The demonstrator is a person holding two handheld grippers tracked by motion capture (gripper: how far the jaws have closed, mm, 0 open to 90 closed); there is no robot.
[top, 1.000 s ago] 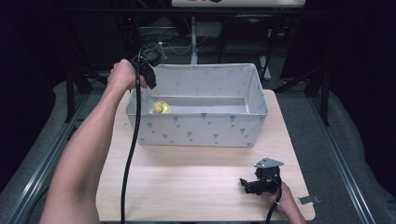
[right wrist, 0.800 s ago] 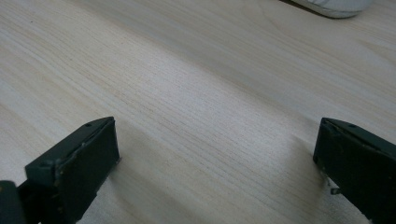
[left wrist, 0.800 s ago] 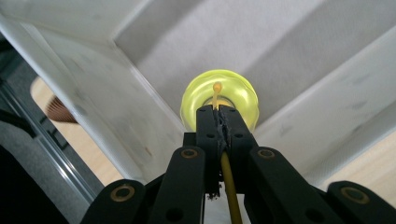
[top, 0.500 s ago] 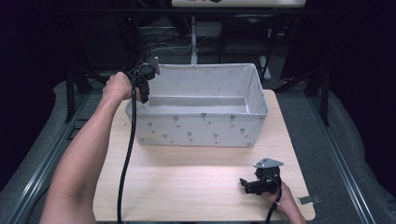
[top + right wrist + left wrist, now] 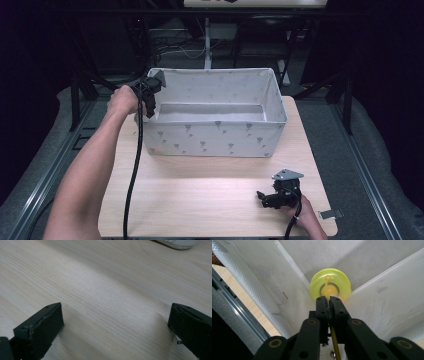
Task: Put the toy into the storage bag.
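Left tool [image 5: 329, 301], pinched on a yellow yo-yo's [image 5: 330, 286] string, lowers it into the fabric bin [image 5: 215, 137]; next, release; right tool [image 5: 116, 325] rests apart on the desk [image 5: 200, 200].

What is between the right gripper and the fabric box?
Bare wood of the table, as the high view shows. The right gripper rests open, apart from the fabric box.

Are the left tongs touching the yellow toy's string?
Touching. In the left gripper view, the left tongs are shut on the string, with the yellow toy dangling beyond.
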